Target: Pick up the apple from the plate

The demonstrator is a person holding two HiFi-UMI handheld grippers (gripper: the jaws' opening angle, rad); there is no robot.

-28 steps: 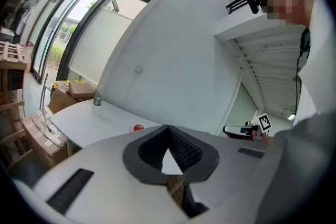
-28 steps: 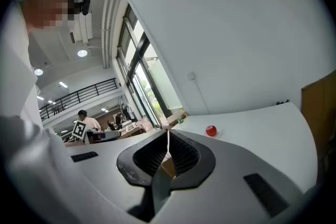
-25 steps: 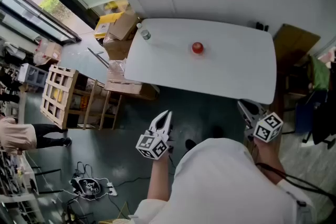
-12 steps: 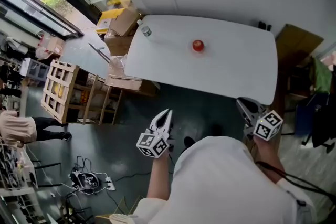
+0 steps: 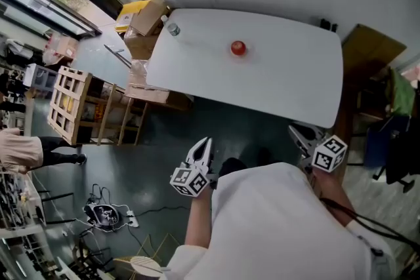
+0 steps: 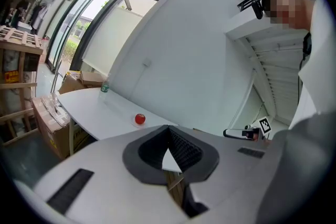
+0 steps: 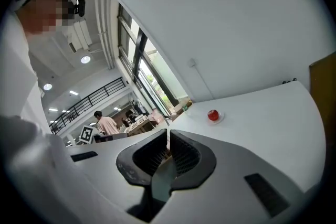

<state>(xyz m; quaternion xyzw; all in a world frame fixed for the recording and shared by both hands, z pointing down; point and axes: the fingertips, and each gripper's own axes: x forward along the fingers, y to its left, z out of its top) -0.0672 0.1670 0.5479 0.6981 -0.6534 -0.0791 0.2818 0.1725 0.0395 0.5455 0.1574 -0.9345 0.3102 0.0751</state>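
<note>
A red apple (image 5: 238, 48) sits on a small pale plate (image 7: 220, 119) near the far side of a white table (image 5: 282, 85). Both grippers hang in front of the table's near edge, well short of the apple, over the floor. My left gripper (image 5: 204, 143) is shut and empty; in its own view the apple (image 6: 139, 119) shows small, far ahead on the left. My right gripper (image 5: 295, 133) is also shut with nothing between its jaws, and in its view the apple (image 7: 212, 115) lies ahead to the right.
A plastic bottle (image 5: 173, 29) stands at the table's far left corner. Cardboard boxes (image 5: 147, 18) and a wooden rack (image 5: 69, 111) stand to the left. Cables (image 5: 108, 213) lie on the floor. A brown board (image 5: 371, 52) and a chair stand to the right. A person (image 5: 26, 153) is at far left.
Both grippers have sunk a little, still shut. The head view has shifted, so the table and apple now sit slightly higher and further left in it.
</note>
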